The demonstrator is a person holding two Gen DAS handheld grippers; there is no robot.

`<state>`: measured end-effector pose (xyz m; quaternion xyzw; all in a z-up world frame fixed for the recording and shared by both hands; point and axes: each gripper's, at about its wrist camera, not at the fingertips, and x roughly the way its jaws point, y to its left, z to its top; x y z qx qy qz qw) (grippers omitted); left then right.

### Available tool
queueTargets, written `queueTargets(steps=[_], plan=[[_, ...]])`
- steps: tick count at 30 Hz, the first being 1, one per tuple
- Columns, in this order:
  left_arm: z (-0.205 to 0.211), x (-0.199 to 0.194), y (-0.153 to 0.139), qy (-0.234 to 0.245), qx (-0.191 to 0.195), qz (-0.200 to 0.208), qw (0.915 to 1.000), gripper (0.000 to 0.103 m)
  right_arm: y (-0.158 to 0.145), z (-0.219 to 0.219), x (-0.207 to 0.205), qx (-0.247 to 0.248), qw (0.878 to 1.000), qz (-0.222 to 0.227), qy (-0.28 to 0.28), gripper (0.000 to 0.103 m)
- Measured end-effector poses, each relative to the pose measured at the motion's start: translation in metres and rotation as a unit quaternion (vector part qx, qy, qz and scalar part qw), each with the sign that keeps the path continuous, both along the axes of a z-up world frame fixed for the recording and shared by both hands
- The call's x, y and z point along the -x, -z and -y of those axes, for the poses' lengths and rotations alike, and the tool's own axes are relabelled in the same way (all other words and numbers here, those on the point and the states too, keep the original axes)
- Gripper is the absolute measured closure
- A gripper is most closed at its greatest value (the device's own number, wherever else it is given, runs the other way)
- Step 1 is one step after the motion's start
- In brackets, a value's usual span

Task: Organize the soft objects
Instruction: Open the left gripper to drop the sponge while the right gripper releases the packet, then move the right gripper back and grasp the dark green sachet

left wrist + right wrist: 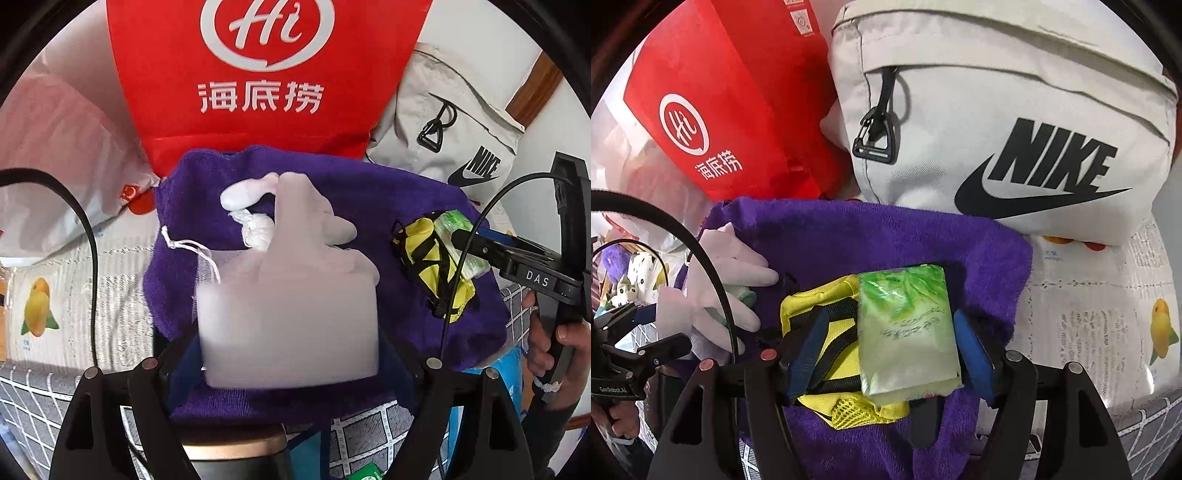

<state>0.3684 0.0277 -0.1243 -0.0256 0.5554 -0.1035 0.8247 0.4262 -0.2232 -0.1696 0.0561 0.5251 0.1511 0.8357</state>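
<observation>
My left gripper [291, 354] is pinching a white pouch [288, 314] with a string tied at its top. The pouch sits right in front of me and hides most of what lies past it. Under it is a purple towel [354, 192].

My right gripper [890, 354] has its blue pads [973, 354] pressed on a green tissue pack [908, 332] and a yellow pouch with black straps [831, 332] together. The tissue pack lies on the yellow pouch, and both rest on the same purple towel.

Just past the towel, a red bag [266, 74] with white letters stands straight ahead of my left gripper. A big grey bag [1015, 110] with a black logo stands ahead of my right gripper, touching the far edge of the towel. These two bags block the way forward.

To the left of my left gripper is a clear plastic bag [55, 147]. A cloth with fruit pictures [1108, 314] covers the table to the right of my right gripper
</observation>
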Motion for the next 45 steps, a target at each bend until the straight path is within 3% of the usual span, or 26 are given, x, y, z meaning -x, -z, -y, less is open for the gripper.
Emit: queueTargets(steps=[5,15,25,29,35,40,45], plan=[[-0.005,0.004,-0.013,-0.013,-0.002,0.012,0.9998,0.015,-0.009,0.001,0.005,0.001,1.0,0.008,0.0,0.033],[-0.015,0.014,-0.027,-0.022,0.04,0.016,0.9988,0.015,-0.023,-0.005,0.012,-0.004,1.0,0.021,-0.005,0.033],[-0.027,0.023,-0.052,-0.024,0.066,0.033,0.997,0.015,-0.064,-0.013,0.044,-0.006,0.997,0.072,-0.021,0.033],[-0.031,0.034,-0.07,-0.024,0.071,0.054,0.9957,0.015,-0.087,-0.019,0.072,-0.026,0.995,0.086,-0.038,0.033],[-0.032,0.05,-0.093,-0.016,0.072,0.081,0.994,0.015,-0.104,-0.04,0.148,0.004,0.991,0.099,-0.086,0.033],[-0.038,0.073,-0.122,-0.019,0.074,0.119,0.99,0.015,-0.088,-0.065,0.206,0.016,0.988,0.078,-0.131,0.033],[-0.047,0.105,-0.152,-0.038,0.062,0.165,0.9837,0.015,-0.053,-0.093,0.247,0.008,0.986,0.036,-0.163,0.033]])
